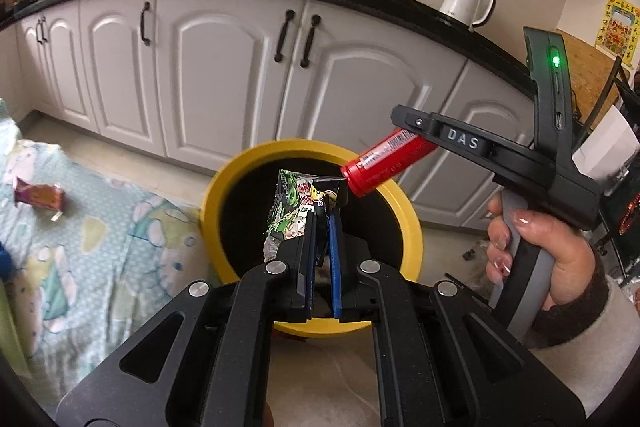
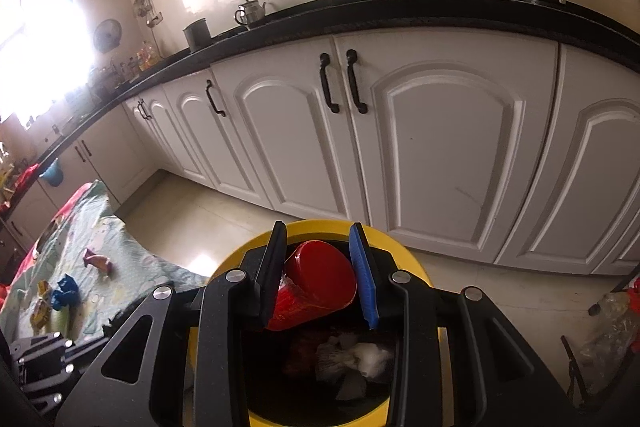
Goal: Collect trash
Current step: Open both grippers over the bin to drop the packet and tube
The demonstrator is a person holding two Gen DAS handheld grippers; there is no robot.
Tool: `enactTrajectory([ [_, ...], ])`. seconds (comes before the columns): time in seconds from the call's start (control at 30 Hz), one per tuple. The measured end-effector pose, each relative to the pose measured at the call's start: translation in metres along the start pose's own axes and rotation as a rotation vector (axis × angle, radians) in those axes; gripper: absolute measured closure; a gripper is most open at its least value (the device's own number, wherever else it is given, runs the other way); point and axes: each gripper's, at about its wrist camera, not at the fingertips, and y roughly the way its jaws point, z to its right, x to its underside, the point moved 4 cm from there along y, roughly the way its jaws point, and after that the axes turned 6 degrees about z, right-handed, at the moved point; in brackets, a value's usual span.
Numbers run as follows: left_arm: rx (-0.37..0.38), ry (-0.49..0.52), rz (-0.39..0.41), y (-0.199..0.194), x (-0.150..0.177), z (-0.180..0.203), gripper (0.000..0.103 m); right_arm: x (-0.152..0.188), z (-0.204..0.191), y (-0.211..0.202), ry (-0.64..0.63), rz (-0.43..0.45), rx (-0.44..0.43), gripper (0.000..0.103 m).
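A yellow bin with a black inside stands on the floor by the white cupboards; it also shows in the right wrist view. My left gripper is shut on a green and black snack wrapper and holds it over the bin's mouth. My right gripper is shut on a red tube and holds it over the bin; the tube shows in the left wrist view too, cap end pointing at the bin. Crumpled white trash lies inside the bin.
A patterned cloth lies on the floor to the left with a purple and orange wrapper on it. In the right wrist view the cloth holds several more wrappers, one blue. A clear plastic bag lies at right.
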Motion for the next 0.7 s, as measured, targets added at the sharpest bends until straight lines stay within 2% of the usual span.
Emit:
enactTrajectory([
  [0.57,0.059,-0.034,-0.087,0.038,0.015,0.009,0.100,0.014,0.013,0.019,0.036,-0.068,0.005,0.074],
  [0.6,0.054,-0.031,-0.085,0.039,0.015,0.008,0.097,0.015,0.014,0.020,0.042,-0.071,0.004,0.074],
  [0.7,0.052,-0.040,-0.088,0.040,0.015,0.006,0.076,0.016,0.016,0.020,0.053,-0.072,0.008,0.074],
])
